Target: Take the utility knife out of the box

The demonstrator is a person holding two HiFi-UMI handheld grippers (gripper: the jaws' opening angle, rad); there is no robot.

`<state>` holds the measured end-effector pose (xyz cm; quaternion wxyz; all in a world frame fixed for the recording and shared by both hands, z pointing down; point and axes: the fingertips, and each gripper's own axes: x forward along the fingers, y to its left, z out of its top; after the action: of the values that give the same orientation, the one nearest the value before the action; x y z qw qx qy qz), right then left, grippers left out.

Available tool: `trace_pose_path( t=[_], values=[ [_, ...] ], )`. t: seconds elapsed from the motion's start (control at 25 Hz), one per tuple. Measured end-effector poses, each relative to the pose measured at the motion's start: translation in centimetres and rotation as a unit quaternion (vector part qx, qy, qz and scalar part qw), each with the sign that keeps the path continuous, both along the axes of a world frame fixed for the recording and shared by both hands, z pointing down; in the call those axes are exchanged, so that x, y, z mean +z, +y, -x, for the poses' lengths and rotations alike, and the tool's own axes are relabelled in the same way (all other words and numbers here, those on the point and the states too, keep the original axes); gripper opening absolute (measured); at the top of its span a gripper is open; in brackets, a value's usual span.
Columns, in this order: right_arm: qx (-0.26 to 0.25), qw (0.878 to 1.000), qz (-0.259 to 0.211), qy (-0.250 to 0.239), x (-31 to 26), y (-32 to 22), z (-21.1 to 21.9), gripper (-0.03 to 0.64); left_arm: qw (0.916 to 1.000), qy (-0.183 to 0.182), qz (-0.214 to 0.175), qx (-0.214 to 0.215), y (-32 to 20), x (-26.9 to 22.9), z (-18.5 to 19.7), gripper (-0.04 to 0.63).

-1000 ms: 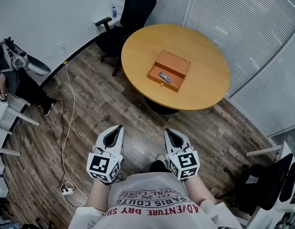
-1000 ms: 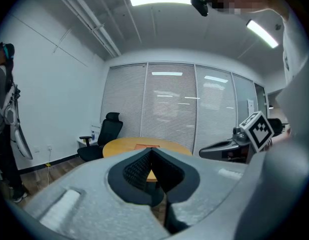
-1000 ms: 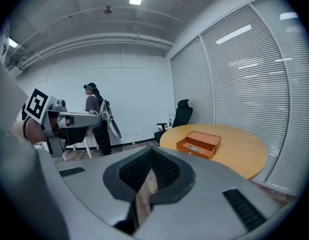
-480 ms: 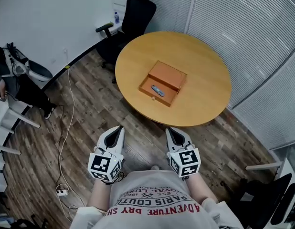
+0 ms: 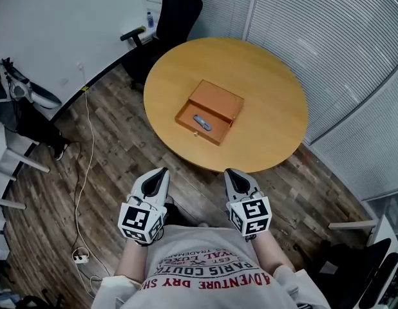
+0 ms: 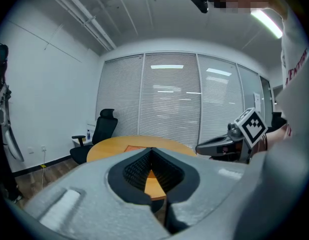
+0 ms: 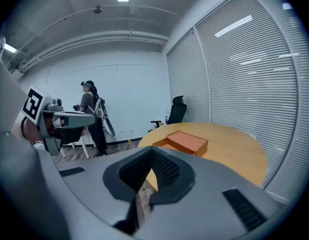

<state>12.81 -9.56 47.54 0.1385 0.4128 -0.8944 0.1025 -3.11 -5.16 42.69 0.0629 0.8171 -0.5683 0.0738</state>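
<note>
An open orange box [image 5: 209, 112] lies on the round wooden table [image 5: 270, 95]; a small grey utility knife [image 5: 201, 122] lies in its tray, beside the folded-back lid. Both grippers are held low in front of the person's chest, short of the table's near edge and well apart from the box. My left gripper [image 5: 162, 172] is shut with nothing in it, and so is my right gripper [image 5: 230, 172]. In the right gripper view the box [image 7: 182, 141] sits ahead on the table [image 7: 234, 156], beyond the closed jaw tips [image 7: 151, 149]. The left gripper view shows its tips [image 6: 152, 149] meeting before the table [image 6: 114, 146].
A black office chair [image 5: 175, 10] stands behind the table, another chair [image 5: 373, 269] at the lower right. Window blinds [image 5: 341, 37] curve round the right side. A white cable [image 5: 85, 166] runs over the wood floor. Another person [image 7: 90, 115] stands by a desk on the left.
The table and box have drawn nearer and shifted left in the head view as the person walks toward them. Both grippers stay shut, side by side.
</note>
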Motion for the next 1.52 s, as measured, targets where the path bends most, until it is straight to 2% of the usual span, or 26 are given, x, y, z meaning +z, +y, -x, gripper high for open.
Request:
trace_pose_path(
  t=[0.24, 0.52, 0.76, 1.0, 1.2, 1.36, 1.52],
  values=[
    [0.019, 1.000, 0.005, 0.002, 1.0, -3.0, 1.7, 0.008, 0.9999, -0.004, 0.009, 0.012, -4.0, 0.8, 2.5, -0.005],
    [0.075, 0.997, 0.024, 0.006, 1.5, -8.7, 2.5, 0.008, 0.9982, 0.005, 0.011, 0.059, -11.6, 0.4, 3.8, -0.005],
    [0.110, 0.993, 0.044, 0.022, 2.5, -13.8, 5.1, 0.008, 0.9956, 0.022, 0.025, 0.088, -18.3, 1.3, 6.9, -0.005],
    [0.092, 0.991, 0.073, 0.061, 4.1, -17.6, 9.1, 0.008, 0.9929, 0.030, 0.035, 0.109, -23.9, 2.1, 9.8, -0.005],
    [0.084, 0.986, 0.111, 0.092, 6.9, -20.0, 11.4, 0.009, 0.9897, 0.014, 0.052, 0.133, -27.4, 3.9, 11.3, -0.005],
    [0.089, 0.980, 0.153, 0.094, 9.4, -22.0, 12.2, 0.066, 0.9872, 0.010, 0.067, 0.144, -29.6, 5.0, 12.5, -0.005],
    [0.090, 0.974, 0.167, 0.122, 11.6, -23.6, 12.3, 0.098, 0.9847, 0.004, 0.078, 0.155, -31.0, 6.1, 13.3, -0.005]
  ],
)
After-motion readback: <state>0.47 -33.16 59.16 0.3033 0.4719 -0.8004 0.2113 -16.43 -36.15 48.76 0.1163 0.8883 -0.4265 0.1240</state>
